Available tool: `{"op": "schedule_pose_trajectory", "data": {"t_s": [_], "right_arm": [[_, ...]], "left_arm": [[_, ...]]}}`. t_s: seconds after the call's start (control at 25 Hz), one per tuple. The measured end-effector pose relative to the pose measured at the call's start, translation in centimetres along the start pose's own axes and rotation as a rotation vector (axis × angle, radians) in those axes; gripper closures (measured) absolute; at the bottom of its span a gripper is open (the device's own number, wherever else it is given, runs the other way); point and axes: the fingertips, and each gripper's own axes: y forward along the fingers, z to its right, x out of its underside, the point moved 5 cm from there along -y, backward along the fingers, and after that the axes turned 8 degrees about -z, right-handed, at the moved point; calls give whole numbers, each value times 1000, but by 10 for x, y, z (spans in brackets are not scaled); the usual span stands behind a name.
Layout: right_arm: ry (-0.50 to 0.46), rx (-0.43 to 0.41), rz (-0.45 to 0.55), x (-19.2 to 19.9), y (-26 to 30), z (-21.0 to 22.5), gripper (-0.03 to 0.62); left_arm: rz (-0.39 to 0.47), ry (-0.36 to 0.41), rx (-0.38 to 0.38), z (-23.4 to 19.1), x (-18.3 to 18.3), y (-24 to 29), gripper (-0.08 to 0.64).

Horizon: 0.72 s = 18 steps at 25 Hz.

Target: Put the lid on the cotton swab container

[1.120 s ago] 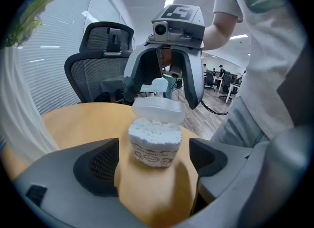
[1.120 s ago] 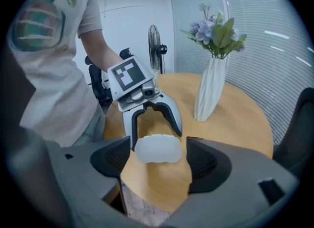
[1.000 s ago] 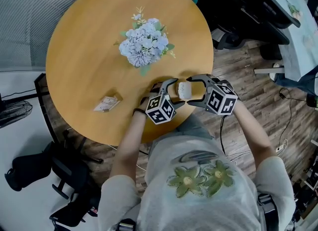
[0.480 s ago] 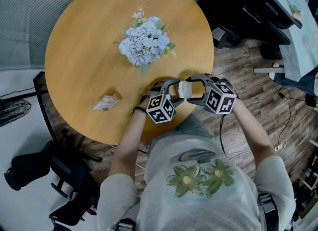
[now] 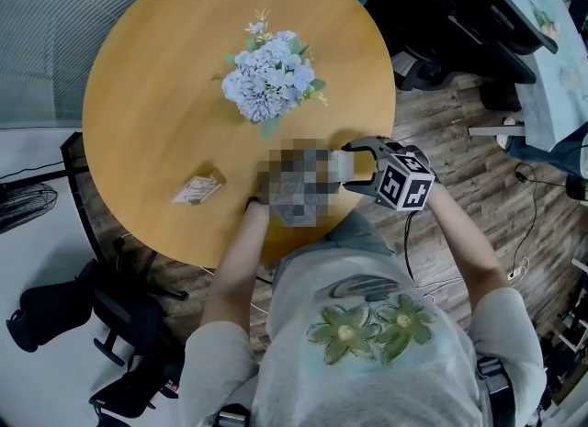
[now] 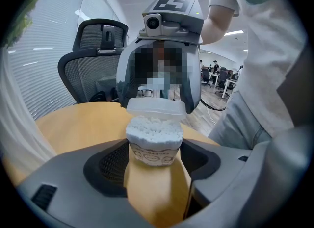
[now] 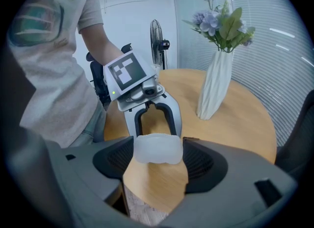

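Likely handling: the cotton swab container (image 6: 154, 148) was light and thin-walled, best gripped low on its sides; the lid (image 7: 158, 148) was light, flexible and slick, best held by its edges.
Left tool (image 6: 154, 163): its jaws had just been closing and were clamped on the container near the surface's (image 5: 156, 140) near edge.
Right tool (image 7: 158, 159): its jaws had also just been closing and were clamped on the lid, just over the container's open top.
Count: one container, one lid, two tools, one flower vase (image 7: 216, 85).

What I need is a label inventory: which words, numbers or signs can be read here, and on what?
No text can be read.
Print on the cotton swab container: too small and blurred.
Packet on the table: too small.
Square markers: black-and-white patterns, no words.
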Motion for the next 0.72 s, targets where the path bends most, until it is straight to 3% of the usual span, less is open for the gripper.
{"op": "schedule_pose_trajectory", "data": {"t_s": [0.72], "right_arm": [[3,-13,-3,-6,10,1,271]], "left_arm": [[2,-12,5,0,1,1,238]]}}
